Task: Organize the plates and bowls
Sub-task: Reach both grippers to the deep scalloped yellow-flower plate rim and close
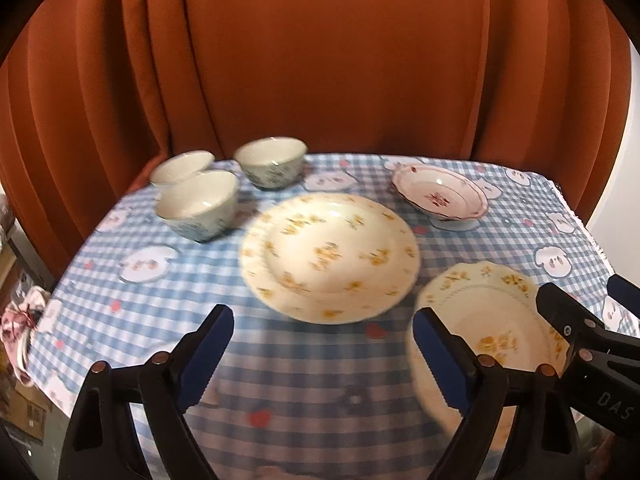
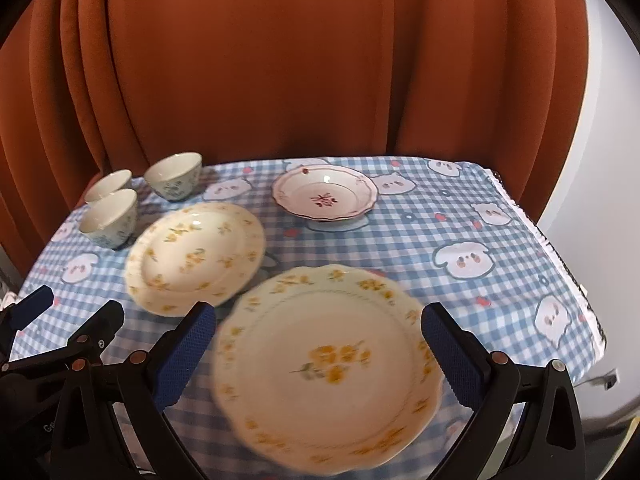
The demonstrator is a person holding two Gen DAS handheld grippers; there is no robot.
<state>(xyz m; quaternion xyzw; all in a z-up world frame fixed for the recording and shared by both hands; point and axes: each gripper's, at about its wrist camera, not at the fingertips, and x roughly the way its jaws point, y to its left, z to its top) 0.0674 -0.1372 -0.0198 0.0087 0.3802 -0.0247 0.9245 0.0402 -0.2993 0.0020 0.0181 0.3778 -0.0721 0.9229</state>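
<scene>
Three pale bowls (image 1: 196,204) (image 2: 108,216) cluster at the table's far left. A round yellow-flowered plate (image 1: 328,256) (image 2: 196,256) lies mid-table. A pink-rimmed dish (image 1: 440,196) (image 2: 324,196) sits at the back right. A scalloped yellow-flowered plate (image 1: 488,320) (image 2: 328,368) lies near the front. My right gripper (image 2: 320,320) (image 1: 588,300) hovers open over the scalloped plate, its blue pads level with the rim on either side. To its left, my left gripper (image 1: 324,344) (image 2: 68,308) is open over bare cloth in front of the round plate.
A blue checked cloth (image 1: 160,300) (image 2: 500,300) with cartoon faces covers the table. An orange curtain (image 1: 320,60) hangs close behind it. The cloth's right edge (image 2: 560,264) drops off by a white wall. Clutter (image 1: 20,320) lies below the left edge.
</scene>
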